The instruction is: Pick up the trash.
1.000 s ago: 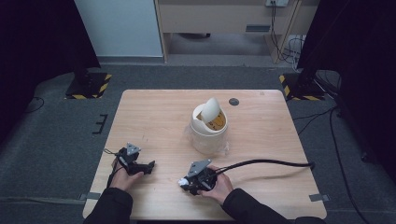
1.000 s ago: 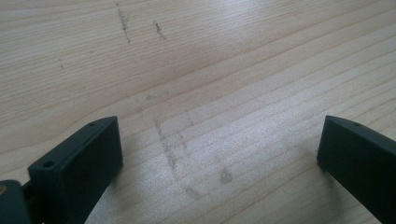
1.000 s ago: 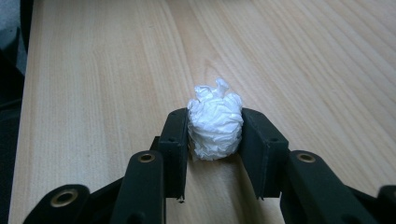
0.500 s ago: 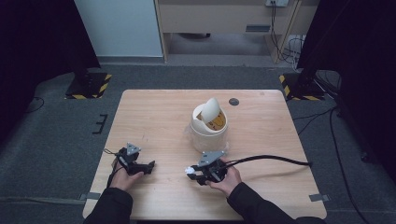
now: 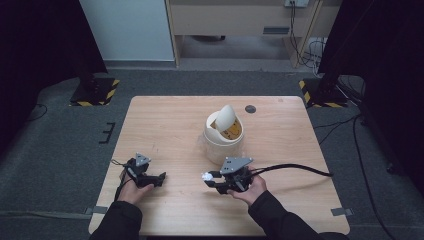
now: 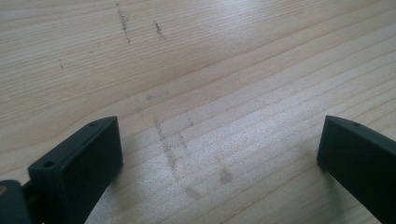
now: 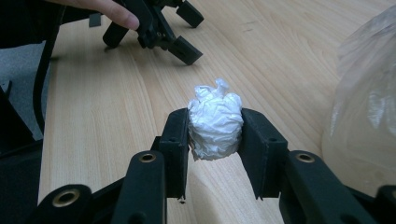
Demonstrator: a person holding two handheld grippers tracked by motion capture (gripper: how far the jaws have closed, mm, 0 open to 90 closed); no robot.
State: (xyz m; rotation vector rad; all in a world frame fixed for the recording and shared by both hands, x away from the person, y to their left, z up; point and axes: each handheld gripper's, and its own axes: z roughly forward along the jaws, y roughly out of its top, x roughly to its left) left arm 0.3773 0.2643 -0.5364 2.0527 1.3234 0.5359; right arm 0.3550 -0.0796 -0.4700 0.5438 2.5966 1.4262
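A: From above, what's on the desk?

B: A white bin near the middle. The right gripper, near the front edge, pinches a paper ball just before the bin. The left gripper sits near the front left corner.

A: Left gripper view?

B: Fingers wide over bare desk.

A: Right gripper view?

B: Fingers clamp the ball; a plastic bag crowds one side, the other gripper lies beyond.

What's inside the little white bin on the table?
The bin has its swing lid tilted open, showing something yellow-orange inside. What it is, and anything deeper, is hidden by the lid and wall.
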